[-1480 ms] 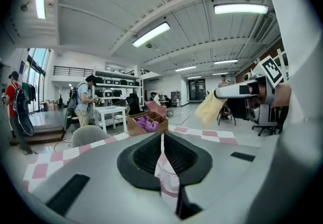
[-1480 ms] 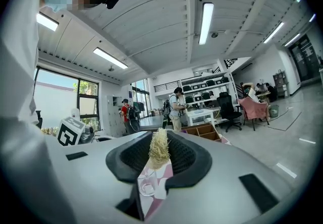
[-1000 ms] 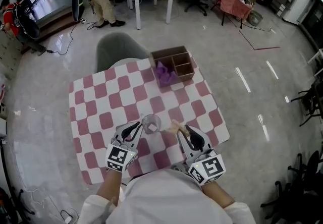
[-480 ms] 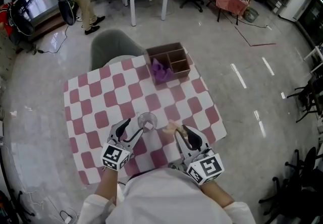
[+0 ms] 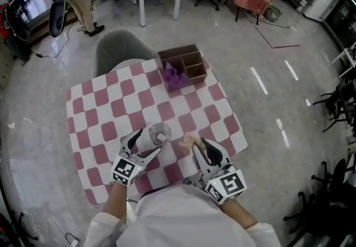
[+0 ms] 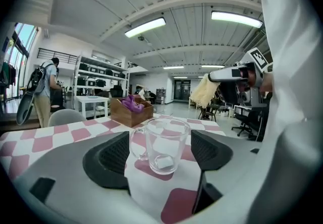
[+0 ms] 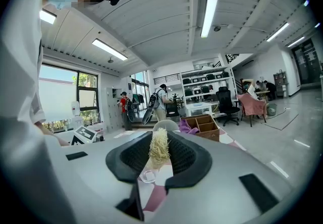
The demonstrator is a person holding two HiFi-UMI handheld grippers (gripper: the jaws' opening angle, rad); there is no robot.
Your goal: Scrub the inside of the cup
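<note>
While jaws of left hand-held gripper (image 5: 149, 141) had just been opening, glass cup (image 6: 164, 145) stood loose between them: probably light, stiff, slippery, fragile; grip mid-wall; right hand-held gripper (image 5: 201, 148) pinched scrubber (image 7: 159, 150).

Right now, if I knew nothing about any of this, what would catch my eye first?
A clear glass cup stands on the pink-checked tablecloth between the left gripper's jaws, which have just been opening and stand wide apart. The right gripper, just to its right, is shut on a straw-coloured scrubber. At the table's far edge sits a wooden box with a purple cloth in it.
</note>
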